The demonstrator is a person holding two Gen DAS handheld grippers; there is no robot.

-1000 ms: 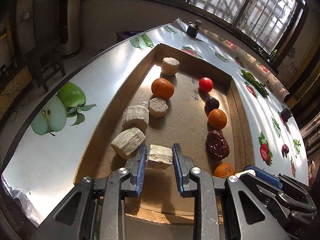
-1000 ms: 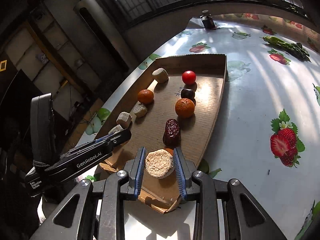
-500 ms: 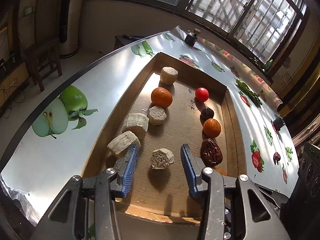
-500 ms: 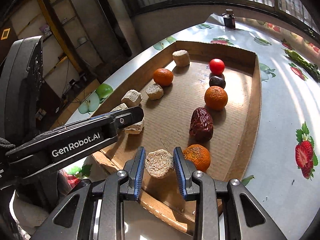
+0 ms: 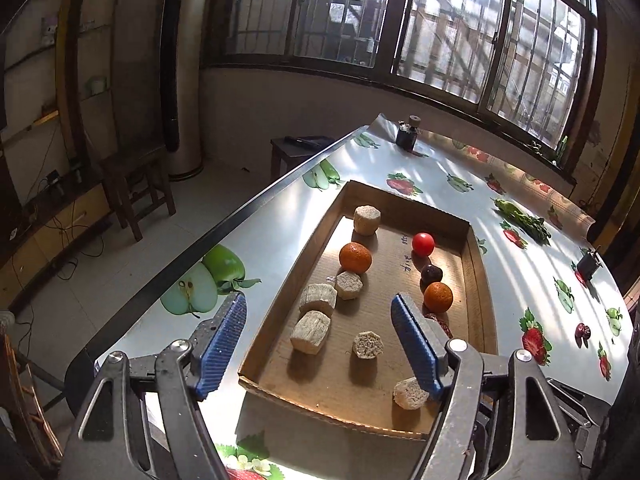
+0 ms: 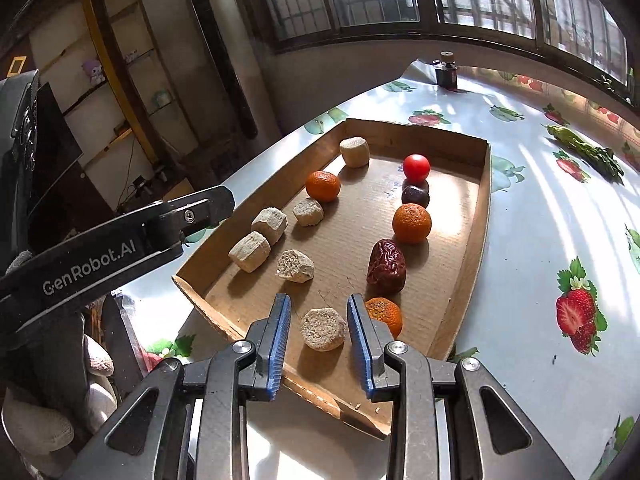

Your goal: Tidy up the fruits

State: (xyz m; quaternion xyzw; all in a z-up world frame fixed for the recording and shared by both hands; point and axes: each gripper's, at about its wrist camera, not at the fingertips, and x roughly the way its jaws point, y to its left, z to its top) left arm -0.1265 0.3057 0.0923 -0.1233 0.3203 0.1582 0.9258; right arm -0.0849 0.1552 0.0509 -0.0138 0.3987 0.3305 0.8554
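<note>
A cardboard tray [image 5: 478, 280] [image 6: 480, 216] holds several beige sugarcane chunks on its left side and an orange [image 6: 412, 223], a red date [image 6: 386, 267], a dark plum [image 6: 415, 196] and a red tomato [image 6: 416, 167] on its right. My left gripper [image 5: 320, 340] is open and empty, raised above the tray's near end; a chunk [image 5: 367, 345] lies below between its fingers. My right gripper [image 6: 317, 322] is open around a round chunk [image 6: 323, 329] that rests on the tray floor, not touching the pads. It also shows in the left wrist view [image 5: 410, 393].
Another orange [image 6: 323, 186] sits among the chunks, and a small one [image 6: 384, 312] lies beside my right finger. The table has a fruit-print cloth [image 6: 560, 240]. A dark jar [image 6: 446, 70] and a green vegetable [image 6: 584, 150] are at the far end. The left table edge drops to the floor.
My left gripper let go of its chunk, opened wide and lifted up and back. My right gripper brought its round chunk down into the tray's near end and opened off it.
</note>
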